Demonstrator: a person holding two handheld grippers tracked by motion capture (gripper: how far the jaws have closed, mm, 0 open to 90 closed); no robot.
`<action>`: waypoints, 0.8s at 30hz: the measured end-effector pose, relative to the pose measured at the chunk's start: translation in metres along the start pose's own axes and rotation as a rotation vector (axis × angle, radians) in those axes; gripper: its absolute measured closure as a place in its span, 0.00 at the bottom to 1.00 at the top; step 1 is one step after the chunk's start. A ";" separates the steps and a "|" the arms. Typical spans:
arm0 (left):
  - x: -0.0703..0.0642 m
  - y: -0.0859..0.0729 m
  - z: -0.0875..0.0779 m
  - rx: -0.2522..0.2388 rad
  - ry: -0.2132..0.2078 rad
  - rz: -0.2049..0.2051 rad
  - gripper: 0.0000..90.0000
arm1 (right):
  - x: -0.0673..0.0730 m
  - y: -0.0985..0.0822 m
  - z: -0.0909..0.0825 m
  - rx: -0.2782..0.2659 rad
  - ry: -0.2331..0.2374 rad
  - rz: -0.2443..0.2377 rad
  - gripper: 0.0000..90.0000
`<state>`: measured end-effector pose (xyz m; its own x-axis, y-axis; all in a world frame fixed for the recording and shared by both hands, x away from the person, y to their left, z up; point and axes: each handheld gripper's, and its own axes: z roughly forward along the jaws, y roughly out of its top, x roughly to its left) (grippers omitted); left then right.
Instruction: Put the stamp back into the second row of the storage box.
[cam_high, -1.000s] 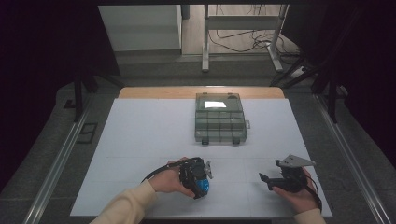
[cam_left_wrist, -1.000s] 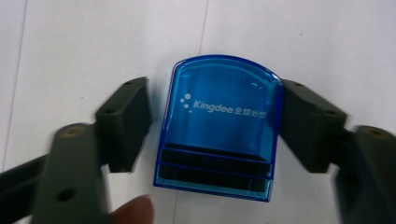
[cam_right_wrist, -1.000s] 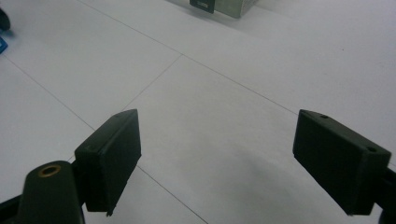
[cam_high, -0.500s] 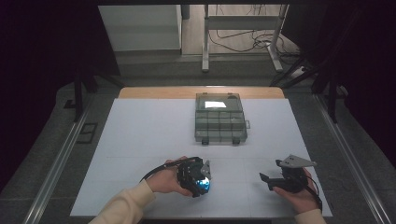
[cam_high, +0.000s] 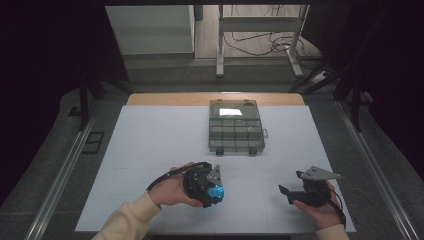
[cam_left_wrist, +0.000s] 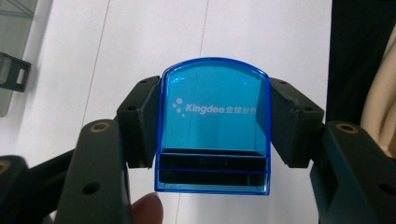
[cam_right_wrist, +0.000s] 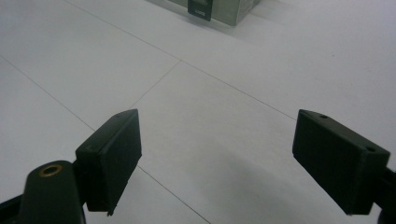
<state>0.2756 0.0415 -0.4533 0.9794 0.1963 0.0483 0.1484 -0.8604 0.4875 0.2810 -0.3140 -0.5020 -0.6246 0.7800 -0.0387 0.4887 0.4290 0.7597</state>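
My left gripper (cam_high: 214, 189) is shut on a blue see-through plastic stand (cam_left_wrist: 215, 121) with white "Kingdee" print, both black pads pressing its sides. In the high view the blue stand (cam_high: 217, 193) glows at the gripper's tip, held just above the white table mat (cam_high: 150, 145) near the front. A fingertip (cam_left_wrist: 147, 210) shows below the stand. My right gripper (cam_high: 289, 192) rests at the front right with its jaws wide apart. Between its jaws, the right gripper (cam_right_wrist: 217, 154) has only bare mat.
A grey see-through compartment box (cam_high: 236, 127) with a shut lid lies at the middle back of the mat; its latch edge (cam_right_wrist: 201, 8) shows ahead of the right gripper, and a corner of the box (cam_left_wrist: 11, 46) at the left gripper view's upper left. Wooden table edge (cam_high: 215, 98) behind.
My left hand has lifted and turned a little with the blue stand in the gripper. The right hand and the box have stayed put.
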 end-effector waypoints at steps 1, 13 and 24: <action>0.000 0.000 0.000 0.000 0.000 0.000 0.46 | 0.000 0.000 0.000 0.000 0.000 0.000 0.18; 0.001 0.001 -0.004 -0.010 0.010 -0.006 0.46 | -0.002 0.000 0.000 -0.009 0.012 -0.001 0.18; 0.003 0.005 -0.014 -0.023 0.018 -0.005 0.46 | -0.001 -0.001 -0.001 -0.014 0.021 0.002 0.18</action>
<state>0.2770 0.0440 -0.4386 0.9759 0.2095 0.0615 0.1501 -0.8484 0.5076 0.2808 -0.3160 -0.5020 -0.6360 0.7713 -0.0236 0.4817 0.4207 0.7687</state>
